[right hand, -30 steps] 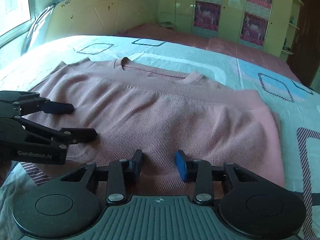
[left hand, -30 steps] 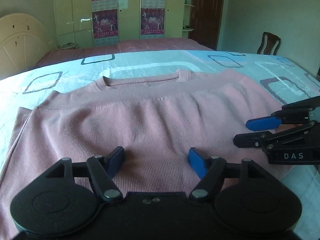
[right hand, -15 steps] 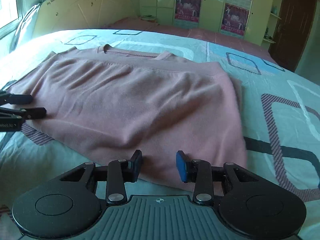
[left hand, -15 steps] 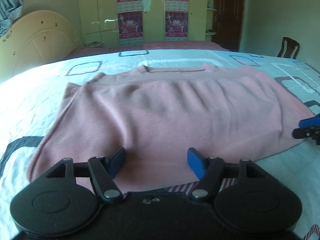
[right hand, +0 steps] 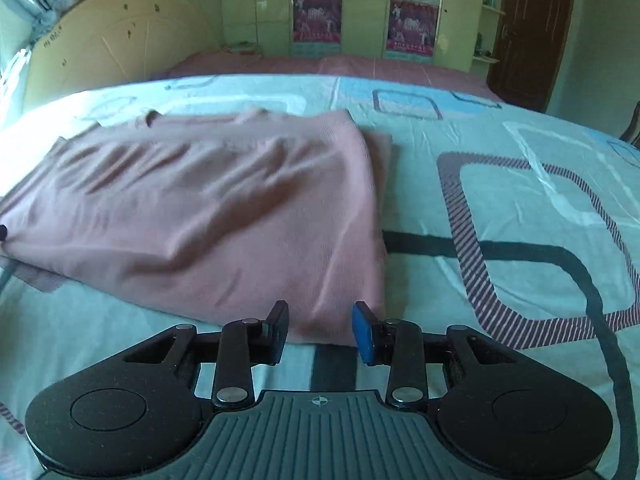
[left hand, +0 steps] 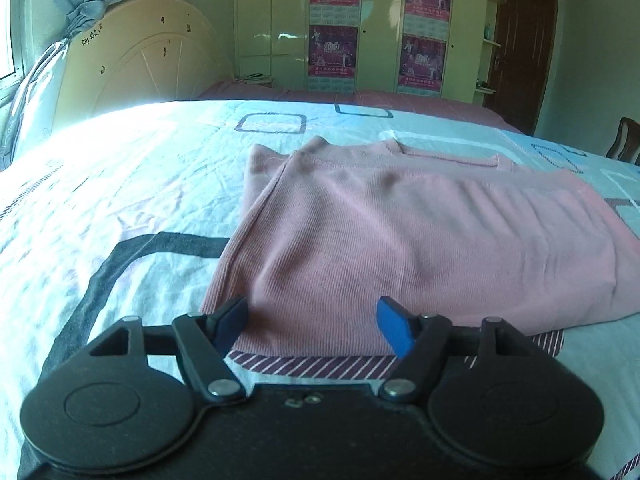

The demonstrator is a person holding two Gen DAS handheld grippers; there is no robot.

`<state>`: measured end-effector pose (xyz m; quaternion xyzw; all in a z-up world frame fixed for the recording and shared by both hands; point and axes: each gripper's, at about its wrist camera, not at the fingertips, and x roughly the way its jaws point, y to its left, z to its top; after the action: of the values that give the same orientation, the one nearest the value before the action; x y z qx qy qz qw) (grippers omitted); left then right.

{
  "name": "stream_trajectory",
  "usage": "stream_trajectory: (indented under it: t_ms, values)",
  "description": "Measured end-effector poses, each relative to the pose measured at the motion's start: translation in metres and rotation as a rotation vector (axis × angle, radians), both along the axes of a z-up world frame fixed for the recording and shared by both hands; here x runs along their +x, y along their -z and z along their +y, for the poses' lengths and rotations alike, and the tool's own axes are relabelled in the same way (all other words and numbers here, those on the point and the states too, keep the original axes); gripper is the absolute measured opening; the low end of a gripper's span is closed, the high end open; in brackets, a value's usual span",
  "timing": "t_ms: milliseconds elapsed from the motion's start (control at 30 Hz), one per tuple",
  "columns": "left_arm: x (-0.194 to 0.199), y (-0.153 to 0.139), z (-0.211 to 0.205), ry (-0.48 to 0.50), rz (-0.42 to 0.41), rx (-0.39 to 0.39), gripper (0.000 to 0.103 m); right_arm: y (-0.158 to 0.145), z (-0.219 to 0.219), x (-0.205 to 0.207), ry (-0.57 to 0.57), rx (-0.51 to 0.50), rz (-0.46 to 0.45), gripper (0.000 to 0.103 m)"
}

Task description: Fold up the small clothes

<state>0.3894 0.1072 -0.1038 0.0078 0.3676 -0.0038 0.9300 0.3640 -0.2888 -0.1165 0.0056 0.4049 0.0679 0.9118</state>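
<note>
Hand-held grippers at both near corners of the pink sweater (left hand: 400, 240).
Left hand-held gripper (left hand: 312, 322) gapes wide, right hand-held gripper (right hand: 320, 330) half-parted, both empty; we'd pinch both layers evenly on the bed (right hand: 500, 200).

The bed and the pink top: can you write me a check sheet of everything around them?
Surface: patterned bedsheet, rumpled.
Job's things: pink top, folded once, neckline at the far side.
Clutter: nothing seen.
Grippers: left gripper open at the top's near left corner; right gripper open at its near right corner; neither pinches cloth.
Cables: nothing seen.
Surroundings: headboard, wardrobe with posters, brown door, curtain.
</note>
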Motion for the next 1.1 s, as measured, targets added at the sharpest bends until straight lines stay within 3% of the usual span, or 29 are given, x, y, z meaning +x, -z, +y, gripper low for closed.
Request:
stream_trajectory:
  t_ms: [33, 100, 133, 233, 267, 300, 367, 400, 433, 500, 700, 867, 900, 967, 1033, 1100]
  values:
    - [0.002, 0.006, 0.001, 0.004, 0.039, 0.008, 0.072, 0.011, 0.005, 0.005, -0.004, -0.048, 0.065, 0.036]
    - [-0.003, 0.002, 0.004, -0.002, 0.036, 0.006, 0.071, 0.014, 0.006, 0.004, 0.001, -0.055, 0.076, 0.036]
    - [-0.008, -0.004, 0.006, -0.015, 0.033, -0.003, 0.067, 0.009, 0.005, 0.002, 0.013, -0.035, 0.067, 0.036]
    - [-0.030, -0.017, 0.012, -0.035, -0.003, -0.077, 0.065, -0.011, 0.007, -0.019, 0.021, 0.038, -0.035, 0.036]
    - [-0.035, -0.016, 0.016, -0.051, 0.008, -0.130, 0.062, -0.014, 0.010, -0.025, 0.018, 0.054, -0.049, 0.036]
    - [-0.039, -0.011, 0.024, -0.087, 0.034, -0.231, 0.059, -0.016, 0.014, -0.030, 0.009, 0.085, -0.061, 0.036]
    - [-0.044, 0.001, 0.040, -0.156, 0.063, -0.410, 0.045, -0.021, 0.023, -0.039, -0.016, 0.149, -0.089, 0.036]
    - [-0.045, 0.009, 0.046, -0.196, 0.052, -0.511, 0.044, -0.023, 0.028, -0.041, -0.040, 0.172, -0.097, 0.009]
    - [-0.047, 0.013, 0.052, -0.224, 0.035, -0.575, 0.044, -0.027, 0.037, -0.040, -0.055, 0.180, -0.098, 0.000]
    - [-0.041, 0.020, 0.060, -0.264, 0.019, -0.660, 0.044, -0.032, 0.051, -0.035, -0.074, 0.171, -0.094, 0.000]
    - [0.006, 0.034, 0.074, -0.286, -0.027, -0.769, 0.042, -0.034, 0.093, 0.019, -0.112, 0.211, -0.062, 0.000]
    - [0.039, 0.045, 0.085, -0.317, -0.049, -0.866, 0.033, -0.028, 0.133, 0.073, -0.124, 0.230, -0.038, 0.000]
    - [0.044, 0.047, 0.085, -0.318, -0.049, -0.864, 0.031, -0.026, 0.139, 0.080, -0.123, 0.232, -0.034, 0.000]
    - [0.052, 0.049, 0.082, -0.325, -0.038, -0.833, 0.013, -0.022, 0.149, 0.093, -0.123, 0.237, -0.023, 0.000]
    - [0.051, 0.046, 0.081, -0.344, -0.052, -0.841, 0.009, -0.016, 0.156, 0.100, -0.125, 0.226, -0.007, 0.000]
    - [0.039, 0.029, 0.078, -0.308, -0.129, -0.858, 0.009, -0.010, 0.160, 0.103, -0.118, 0.198, 0.019, 0.000]
